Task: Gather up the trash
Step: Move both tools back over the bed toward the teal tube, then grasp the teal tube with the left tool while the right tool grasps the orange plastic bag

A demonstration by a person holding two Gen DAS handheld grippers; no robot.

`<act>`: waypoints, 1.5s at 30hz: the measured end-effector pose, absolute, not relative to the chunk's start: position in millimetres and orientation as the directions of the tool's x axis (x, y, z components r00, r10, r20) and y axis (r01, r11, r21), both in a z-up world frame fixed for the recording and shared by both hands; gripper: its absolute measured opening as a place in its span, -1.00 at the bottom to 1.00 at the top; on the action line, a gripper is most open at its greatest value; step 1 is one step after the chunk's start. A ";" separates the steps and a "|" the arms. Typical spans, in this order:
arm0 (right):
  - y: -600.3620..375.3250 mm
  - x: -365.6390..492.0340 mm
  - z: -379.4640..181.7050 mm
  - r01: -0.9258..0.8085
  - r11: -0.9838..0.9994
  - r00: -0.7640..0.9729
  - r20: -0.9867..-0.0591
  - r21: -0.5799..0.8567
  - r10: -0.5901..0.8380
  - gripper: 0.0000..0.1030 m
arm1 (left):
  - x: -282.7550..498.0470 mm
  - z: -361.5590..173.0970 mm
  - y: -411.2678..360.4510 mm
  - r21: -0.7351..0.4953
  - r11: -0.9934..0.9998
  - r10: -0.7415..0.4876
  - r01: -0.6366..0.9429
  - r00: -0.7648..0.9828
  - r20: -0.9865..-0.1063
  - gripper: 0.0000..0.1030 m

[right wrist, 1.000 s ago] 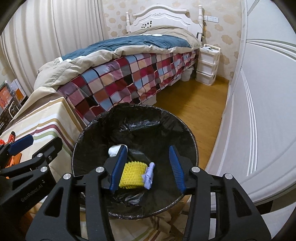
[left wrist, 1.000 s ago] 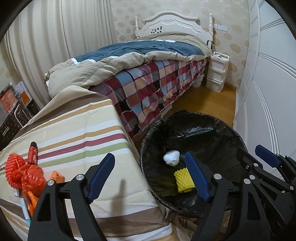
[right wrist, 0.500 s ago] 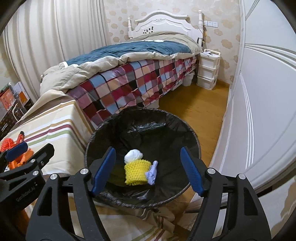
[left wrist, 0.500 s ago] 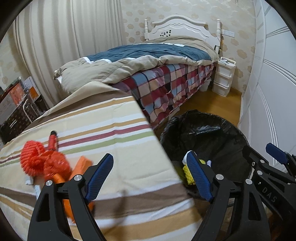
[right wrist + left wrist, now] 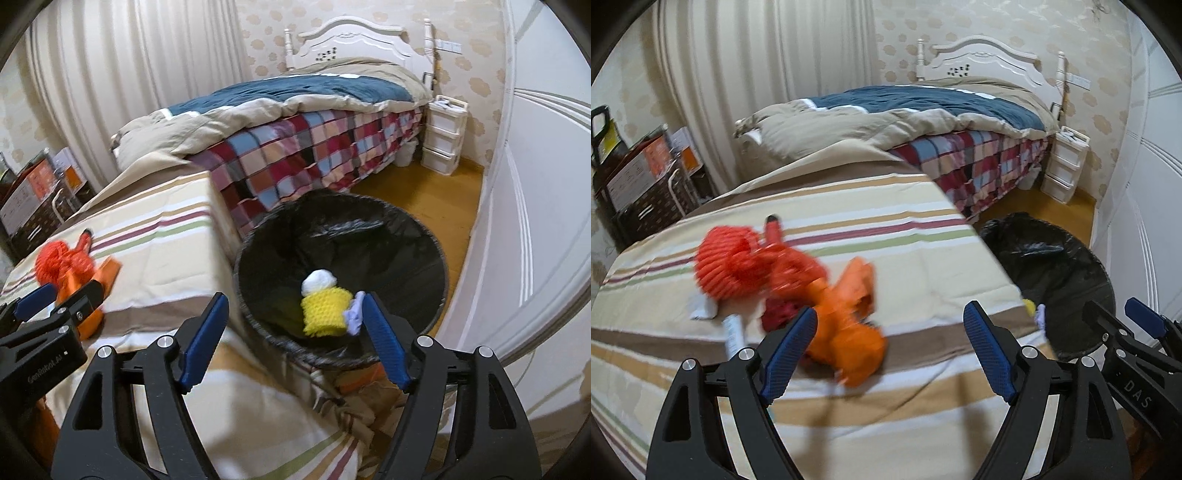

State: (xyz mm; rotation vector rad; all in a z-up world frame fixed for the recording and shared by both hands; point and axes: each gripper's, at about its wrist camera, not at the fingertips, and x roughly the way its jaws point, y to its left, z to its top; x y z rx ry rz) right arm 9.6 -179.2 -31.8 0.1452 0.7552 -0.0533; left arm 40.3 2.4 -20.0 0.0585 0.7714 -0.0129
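A black-lined trash bin [image 5: 424,243] stands on the floor beside the striped table [image 5: 905,236]. It holds yellow foam netting [image 5: 325,310], a white wad [image 5: 317,280] and a pale purple scrap [image 5: 352,317]. On the table lie red foam netting [image 5: 724,266], crumpled orange trash [image 5: 849,325], a dark red piece [image 5: 779,314] and a white marker [image 5: 733,332]. My left gripper [image 5: 890,350] is open and empty, just above the orange trash. My right gripper [image 5: 293,339] is open and empty, over the table's edge by the bin. The bin also shows in the left wrist view [image 5: 1052,266].
A bed [image 5: 314,125] with a plaid cover stands behind the table. White drawers [image 5: 443,136] sit by the headboard. A white wardrobe [image 5: 535,184] runs along the right. Boxes and a rack [image 5: 639,184] stand at the left. Crumpled cloth [image 5: 369,402] lies below the bin.
Both grippers have swung left, away from the bin and toward the table. The left gripper now faces the orange and red trash. Both stay open.
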 end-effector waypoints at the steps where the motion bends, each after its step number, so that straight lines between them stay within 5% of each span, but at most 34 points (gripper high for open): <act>1: -175.2 7.7 -31.9 0.093 0.989 0.727 -0.687 0.111 0.009 0.42 | 37.6 -20.8 8.2 0.046 0.999 0.016 0.023 0.715 -0.699 0.57; 17: -105.5 2.2 -38.4 -0.053 0.994 0.698 -0.708 0.095 0.105 0.42 | 22.2 -40.0 92.1 0.061 0.989 0.136 -0.136 0.656 -0.743 0.56; 28: -86.2 4.8 -39.9 -0.092 0.992 0.687 -0.716 0.082 0.123 0.42 | 28.2 -55.6 111.4 0.028 0.992 0.094 -0.119 0.595 -0.798 0.01; 33: -81.9 5.4 -40.1 -0.100 0.992 0.684 -0.719 0.080 0.127 0.42 | 25.1 -55.2 117.7 0.039 0.994 0.095 -0.104 0.612 -0.785 -0.48; 45: -62.8 4.5 -37.3 -0.138 0.988 0.686 -0.712 0.073 0.149 0.42 | 13.2 -49.1 136.0 -0.046 0.995 0.024 -0.092 0.641 -0.767 -0.56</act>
